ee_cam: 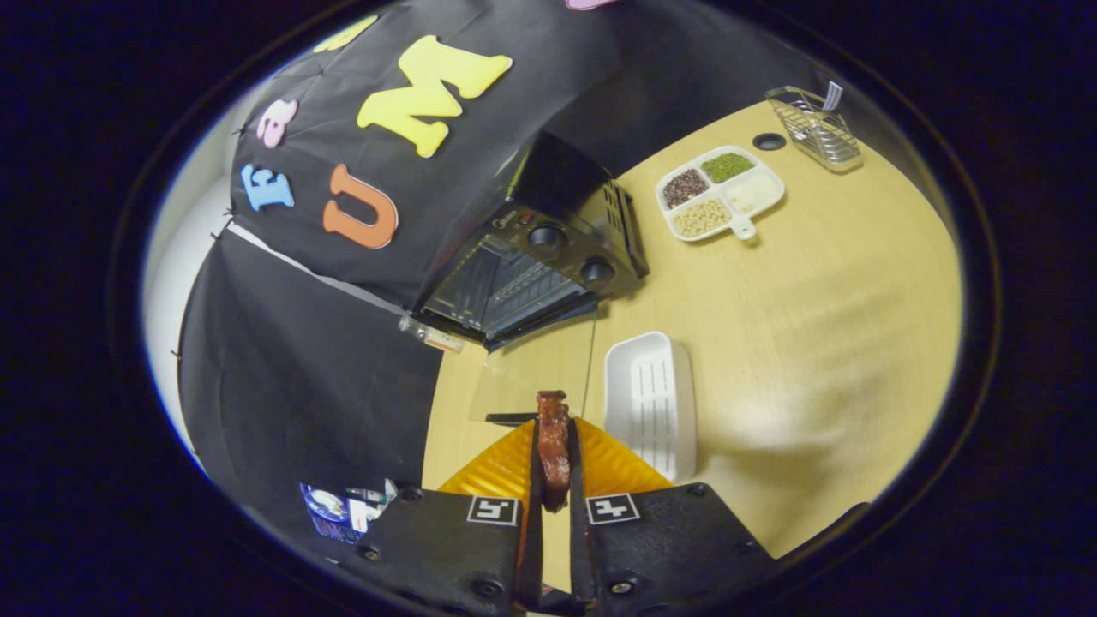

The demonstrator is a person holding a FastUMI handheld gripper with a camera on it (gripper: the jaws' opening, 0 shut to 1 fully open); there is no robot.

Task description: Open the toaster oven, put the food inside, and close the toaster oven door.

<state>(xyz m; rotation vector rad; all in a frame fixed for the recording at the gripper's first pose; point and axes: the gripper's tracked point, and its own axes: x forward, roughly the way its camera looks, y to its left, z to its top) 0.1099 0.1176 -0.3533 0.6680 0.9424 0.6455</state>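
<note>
Gripper fingers clamped on the food, toaster oven ahead.
We judge the meat strip light, soft and greasy; our mid-length hold suits it.

The lower end of the reddish-brown strip of glazed meat was hidden between the gripper fingers clamping it. The black toaster oven's inside was too dim to read. A blue-and-white packet lay partly behind the gripper body.
</note>
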